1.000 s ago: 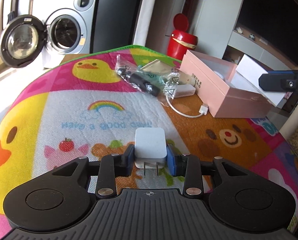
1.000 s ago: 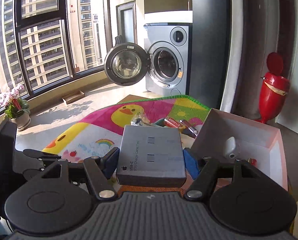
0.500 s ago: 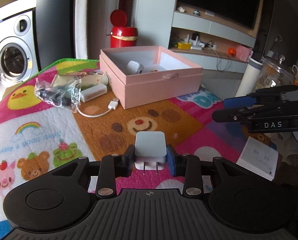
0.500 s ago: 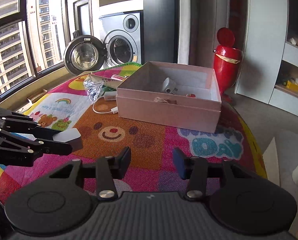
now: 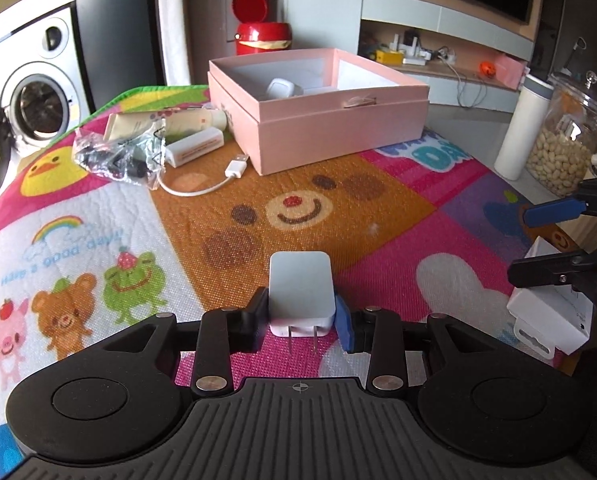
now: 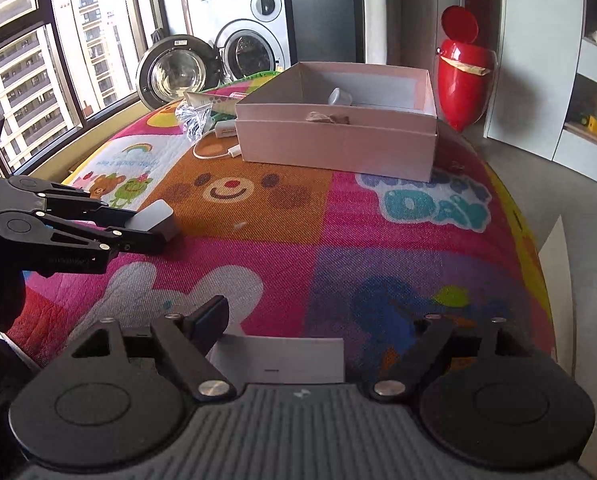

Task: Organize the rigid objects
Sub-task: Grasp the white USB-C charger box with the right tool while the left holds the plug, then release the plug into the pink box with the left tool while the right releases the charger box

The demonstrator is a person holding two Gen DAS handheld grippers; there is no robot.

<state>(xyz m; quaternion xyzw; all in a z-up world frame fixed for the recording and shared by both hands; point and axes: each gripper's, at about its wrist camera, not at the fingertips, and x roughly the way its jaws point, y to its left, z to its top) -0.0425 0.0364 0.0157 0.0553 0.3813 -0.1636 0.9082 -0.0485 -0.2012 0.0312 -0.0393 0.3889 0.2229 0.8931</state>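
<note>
My left gripper (image 5: 302, 316) is shut on a white plug charger (image 5: 300, 292), prongs toward the camera, held above the colourful mat (image 5: 218, 216). It also shows in the right wrist view (image 6: 154, 220). My right gripper (image 6: 318, 316) is wide open over a white flat box (image 6: 282, 360) lying on the mat's near edge; the box also shows in the left wrist view (image 5: 550, 320). The open pink box (image 5: 318, 120) stands at the far side with a white charger (image 5: 280, 88) inside.
Left of the pink box lie a white cable (image 5: 202, 184), a small white pack (image 5: 194, 146), a plastic bag (image 5: 118, 156) and a tube (image 5: 158, 120). A red bin (image 5: 258, 36), a washing machine (image 6: 250, 40), and a jar of nuts (image 5: 566, 144) stand beyond.
The right gripper, which held a grey box a second ago, has opened wide and come down over the white flat box. The left gripper has swung toward the pink box with the charger.
</note>
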